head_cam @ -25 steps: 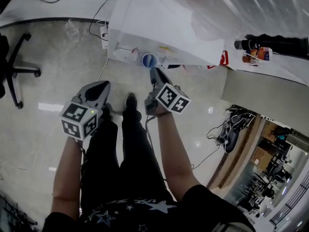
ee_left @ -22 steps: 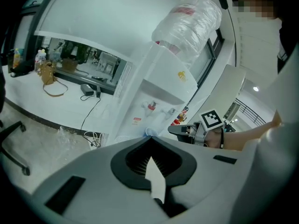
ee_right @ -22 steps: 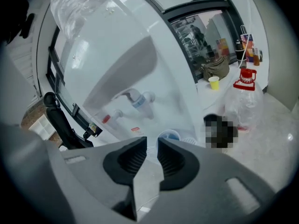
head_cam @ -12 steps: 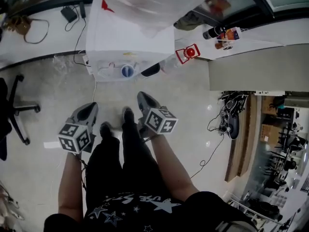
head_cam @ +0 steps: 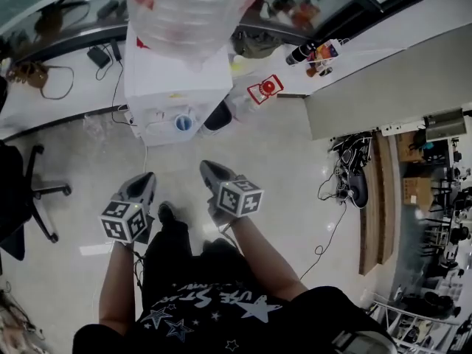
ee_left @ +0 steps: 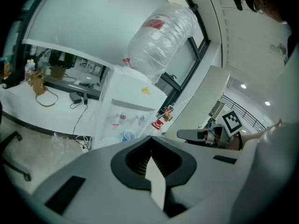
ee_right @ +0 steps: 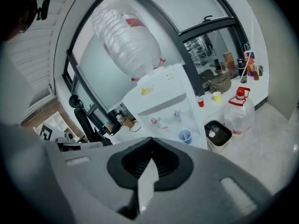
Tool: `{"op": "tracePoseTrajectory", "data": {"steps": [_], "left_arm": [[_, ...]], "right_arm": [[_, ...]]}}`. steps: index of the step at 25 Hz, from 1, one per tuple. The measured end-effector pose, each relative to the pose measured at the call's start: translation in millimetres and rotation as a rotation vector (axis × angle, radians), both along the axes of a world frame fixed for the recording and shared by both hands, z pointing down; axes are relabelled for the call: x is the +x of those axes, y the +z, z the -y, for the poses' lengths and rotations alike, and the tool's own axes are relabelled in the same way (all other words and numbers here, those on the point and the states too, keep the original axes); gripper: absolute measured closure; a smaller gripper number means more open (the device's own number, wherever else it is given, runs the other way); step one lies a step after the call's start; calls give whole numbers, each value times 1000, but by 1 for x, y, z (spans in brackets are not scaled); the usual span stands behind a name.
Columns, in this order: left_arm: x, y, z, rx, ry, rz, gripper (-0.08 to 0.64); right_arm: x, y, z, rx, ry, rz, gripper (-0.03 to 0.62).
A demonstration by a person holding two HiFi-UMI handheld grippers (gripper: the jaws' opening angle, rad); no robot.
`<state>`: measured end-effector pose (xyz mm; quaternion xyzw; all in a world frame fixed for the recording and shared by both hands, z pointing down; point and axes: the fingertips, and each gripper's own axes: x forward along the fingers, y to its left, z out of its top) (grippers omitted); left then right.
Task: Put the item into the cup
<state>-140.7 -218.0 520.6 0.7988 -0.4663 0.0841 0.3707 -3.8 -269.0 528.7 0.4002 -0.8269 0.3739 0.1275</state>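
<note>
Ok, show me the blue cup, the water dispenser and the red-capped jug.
blue cup (ee_right: 185, 138), right gripper view, on its side wall.
water dispenser (ee_right: 162, 102), right gripper view, on its white front.
red-capped jug (ee_right: 240, 115), right gripper view, on its clear body.

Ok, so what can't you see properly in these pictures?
- Inside of the blue cup: too small in every view to tell what it holds.
- Upper end of the water bottle: cut off by the head view's top edge.
- The item: no view shows which thing it is.
</note>
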Motion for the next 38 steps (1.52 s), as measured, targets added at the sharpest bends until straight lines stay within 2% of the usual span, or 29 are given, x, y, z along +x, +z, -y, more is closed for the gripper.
{"op": "tracePoseTrajectory", "data": {"steps": [3,7,17,24,32,38], "left_arm": [[15,-18,-8,25,-18,6,554],[40,-42,-22,55,-44,22,554],[92,-94,-84,158,-95,75,554],[134,-109,-148,180,-89,95,554],[179,-117,-213,195,-117,105,554],[191,-122,-259,195,-154,125,554]], "right_arm": [[3,-23,-5,42,-48,9,592],[25,-48,-17,82,-62,30,592],[72,-93,-84,170,-121,77,592],[101,-118,-142,237,-191,74,592],[147,-112,-209,229,-213,67,592],[157,-111,-247,220,-244,82,592]]}}
